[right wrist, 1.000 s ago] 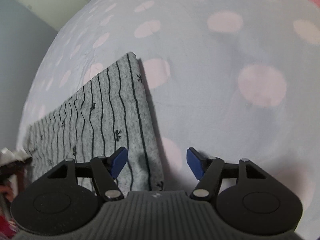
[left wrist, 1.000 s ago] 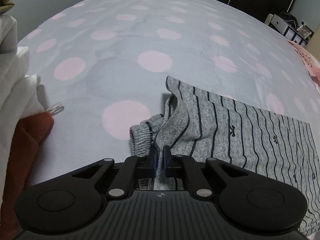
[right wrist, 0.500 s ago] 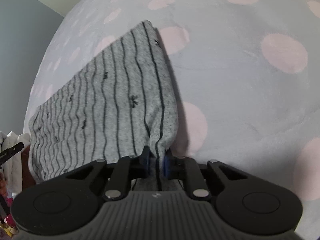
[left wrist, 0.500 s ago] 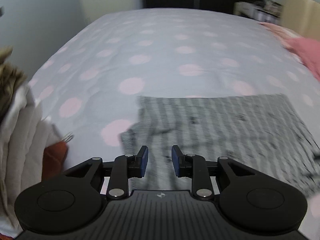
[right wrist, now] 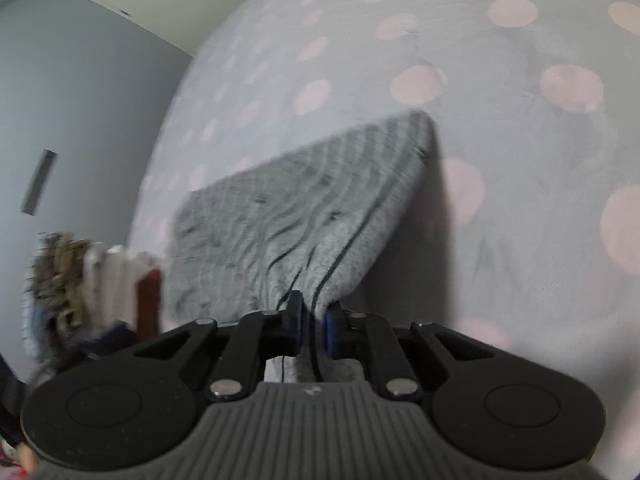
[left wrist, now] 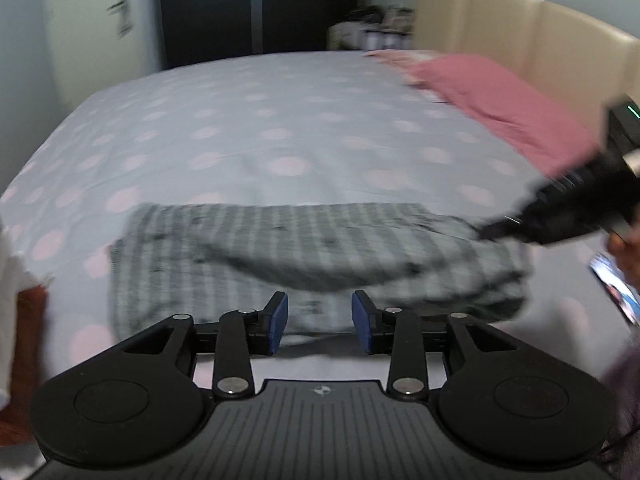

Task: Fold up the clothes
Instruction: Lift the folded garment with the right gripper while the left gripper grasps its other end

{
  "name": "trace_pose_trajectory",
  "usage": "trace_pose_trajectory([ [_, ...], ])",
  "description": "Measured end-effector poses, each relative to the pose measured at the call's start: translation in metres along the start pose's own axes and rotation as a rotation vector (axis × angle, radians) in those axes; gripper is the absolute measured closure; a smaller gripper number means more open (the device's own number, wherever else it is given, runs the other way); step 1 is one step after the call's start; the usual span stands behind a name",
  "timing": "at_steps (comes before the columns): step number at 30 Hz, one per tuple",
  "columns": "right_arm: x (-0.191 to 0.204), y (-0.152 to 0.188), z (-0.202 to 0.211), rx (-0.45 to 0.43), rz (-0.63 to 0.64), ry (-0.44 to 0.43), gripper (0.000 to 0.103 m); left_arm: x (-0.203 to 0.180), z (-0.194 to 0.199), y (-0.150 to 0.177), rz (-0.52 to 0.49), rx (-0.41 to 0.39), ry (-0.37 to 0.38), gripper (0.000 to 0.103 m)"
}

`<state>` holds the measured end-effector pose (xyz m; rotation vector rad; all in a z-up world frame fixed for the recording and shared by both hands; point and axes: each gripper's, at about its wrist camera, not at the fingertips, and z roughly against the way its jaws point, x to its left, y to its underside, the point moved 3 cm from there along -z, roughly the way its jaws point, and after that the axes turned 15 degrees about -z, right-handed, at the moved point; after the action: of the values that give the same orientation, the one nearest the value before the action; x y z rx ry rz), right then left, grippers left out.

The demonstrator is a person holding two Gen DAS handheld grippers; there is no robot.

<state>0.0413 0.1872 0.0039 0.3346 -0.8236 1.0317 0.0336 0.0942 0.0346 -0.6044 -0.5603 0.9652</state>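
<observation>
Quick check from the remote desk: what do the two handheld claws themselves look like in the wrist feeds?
Both match: left claw and right claw have blue pads on black linkage arms with silver pivot pins, round black side housings and a ribbed dark grey body bearing a small white emblem. A green light glows on the right unit in the left view.

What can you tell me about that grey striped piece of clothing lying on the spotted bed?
The grey striped garment looks like soft knit fabric, light grey with thin dark stripes and small dark motifs. It lies partly folded on the polka-dot bedcover. One end is pinched between the pads of the right tool and lifted, so the cloth drapes from there down onto the bed. The left tool hovers above its near edge, jaws opening, with nothing between them. Blur hides finer details.
</observation>
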Motion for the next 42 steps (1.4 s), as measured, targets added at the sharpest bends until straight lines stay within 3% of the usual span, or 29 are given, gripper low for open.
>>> trace_pose_trajectory([
  [5,0.003,0.045,0.02,-0.022,-0.034,-0.069,0.091,-0.08,0.023,0.008,-0.139,-0.101,0.057,0.056],
  [11,-0.011,0.081,0.019,-0.015,-0.053,-0.046,0.091,-0.128,0.014,0.022,-0.259,-0.062,0.001,0.052],
  [22,-0.016,0.092,0.014,-0.011,-0.01,-0.002,0.091,-0.153,-0.033,0.023,-0.245,0.011,-0.122,0.051],
  [31,-0.035,0.084,0.008,0.001,-0.067,0.01,0.091,-0.172,-0.057,0.015,-0.251,0.042,-0.174,0.051],
  [33,-0.039,0.082,0.008,0.005,-0.086,0.003,0.091,-0.173,-0.06,0.016,-0.26,0.059,-0.191,0.055],
  [35,-0.042,0.082,0.008,0.008,-0.094,-0.001,0.091,-0.172,-0.062,0.017,-0.281,0.075,-0.191,0.07],
  [37,-0.045,0.08,0.008,0.013,-0.099,-0.002,0.091,-0.17,-0.061,0.02,-0.31,0.089,-0.182,0.079],
  [42,-0.052,0.075,0.008,0.055,-0.076,-0.019,0.084,-0.158,-0.055,0.025,-0.313,0.085,-0.144,0.085],
])
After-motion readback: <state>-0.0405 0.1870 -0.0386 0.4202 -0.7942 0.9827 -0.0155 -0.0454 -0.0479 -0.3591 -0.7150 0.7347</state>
